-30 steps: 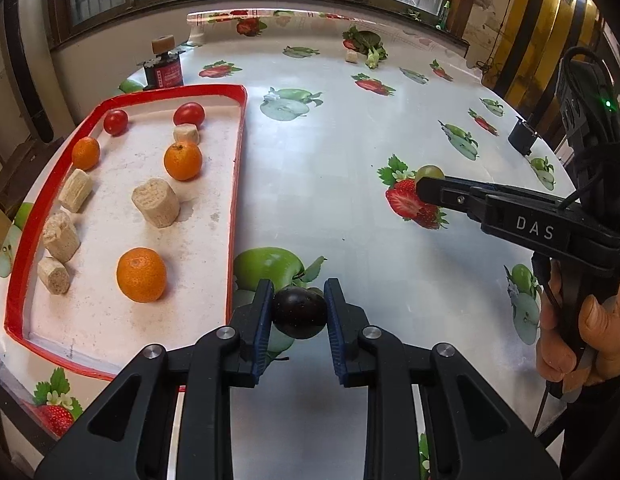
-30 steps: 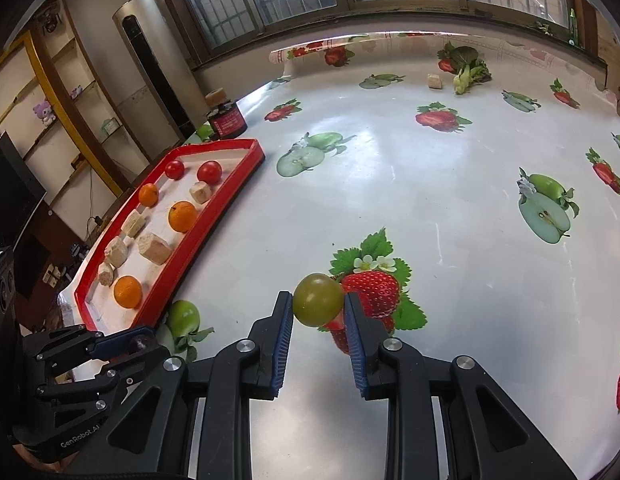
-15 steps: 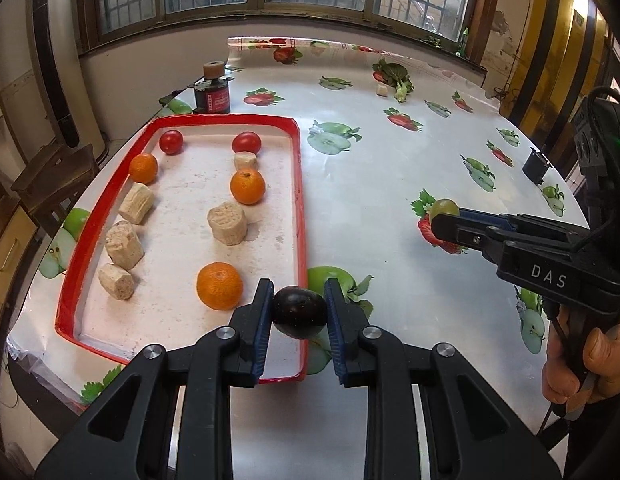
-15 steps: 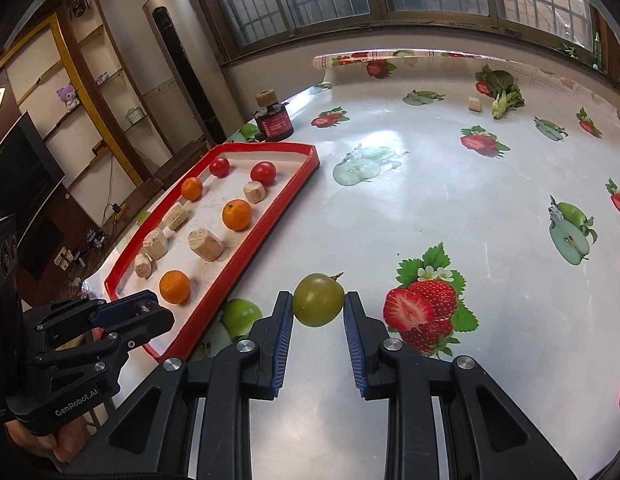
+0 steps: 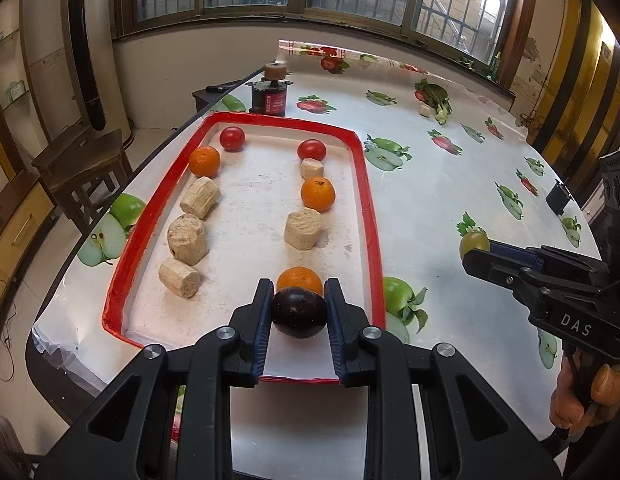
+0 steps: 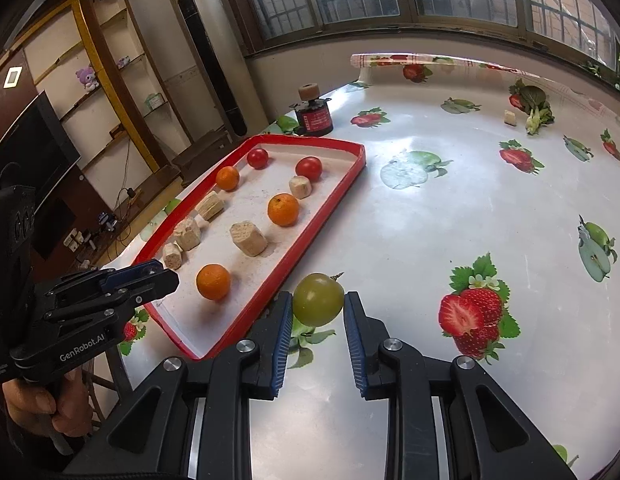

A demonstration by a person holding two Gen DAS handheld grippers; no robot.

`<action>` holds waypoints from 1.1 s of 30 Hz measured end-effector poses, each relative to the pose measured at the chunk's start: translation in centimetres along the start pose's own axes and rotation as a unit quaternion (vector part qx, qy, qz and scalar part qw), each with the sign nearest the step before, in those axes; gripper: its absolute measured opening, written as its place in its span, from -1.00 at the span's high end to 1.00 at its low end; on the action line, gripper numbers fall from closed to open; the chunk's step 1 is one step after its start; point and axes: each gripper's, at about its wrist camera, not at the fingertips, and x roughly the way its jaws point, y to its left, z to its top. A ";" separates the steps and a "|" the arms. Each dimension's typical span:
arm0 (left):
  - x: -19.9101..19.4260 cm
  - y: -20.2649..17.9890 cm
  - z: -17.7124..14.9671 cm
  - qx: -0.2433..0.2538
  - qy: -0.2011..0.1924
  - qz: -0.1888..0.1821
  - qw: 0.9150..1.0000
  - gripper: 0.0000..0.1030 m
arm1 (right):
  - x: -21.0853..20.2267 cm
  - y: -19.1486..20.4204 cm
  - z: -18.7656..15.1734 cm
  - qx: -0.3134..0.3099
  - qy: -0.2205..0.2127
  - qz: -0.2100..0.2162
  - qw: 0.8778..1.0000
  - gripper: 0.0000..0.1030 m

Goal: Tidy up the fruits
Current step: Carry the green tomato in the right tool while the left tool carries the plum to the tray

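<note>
The left gripper [image 5: 299, 312] has its blue-padded fingers [image 5: 262, 320] closed against both sides of a dark plum [image 5: 299, 312], which is held above the near end of the red tray [image 5: 368, 208]. Just beyond the fingertips lies an orange [image 5: 300, 279] on the tray floor, and farther ahead in the same line sit a beige cut chunk [image 5: 303, 228], another orange [image 5: 318, 194], a smaller chunk [image 5: 312, 168] and a red tomato [image 5: 311, 149]. Off to the left of the fingers runs a second row: three chunks [image 5: 188, 234], an orange [image 5: 205, 161] and a tomato [image 5: 232, 138]. The right gripper [image 6: 318, 312] pinches a green plum [image 6: 318, 299] between its fingers [image 6: 281, 332], over the fruit-print tablecloth [image 6: 430, 200] just right of the tray's long rim [image 6: 310, 236]. To the right of these fingers a printed strawberry [image 6: 474, 316] shows on the cloth. Far ahead stands a small dark jar [image 6: 314, 114] past the tray's far end.
</note>
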 end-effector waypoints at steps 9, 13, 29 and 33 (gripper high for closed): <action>0.2 2.7 -0.1 -0.022 0.000 0.015 1.000 0.55 | 1.4 2.5 0.3 -0.019 0.010 0.016 1.000 0.49; 0.4 3.6 -0.1 -0.029 0.002 0.020 0.999 0.55 | 1.9 3.3 0.5 -0.027 0.013 0.023 0.999 0.49; 1.4 6.4 -0.2 -0.052 0.010 0.027 0.998 0.55 | 4.8 4.6 1.4 -0.034 0.029 0.036 0.998 0.49; 1.7 6.7 -0.2 -0.055 0.013 0.028 0.998 0.55 | 5.3 4.9 1.7 -0.037 0.031 0.040 0.998 0.49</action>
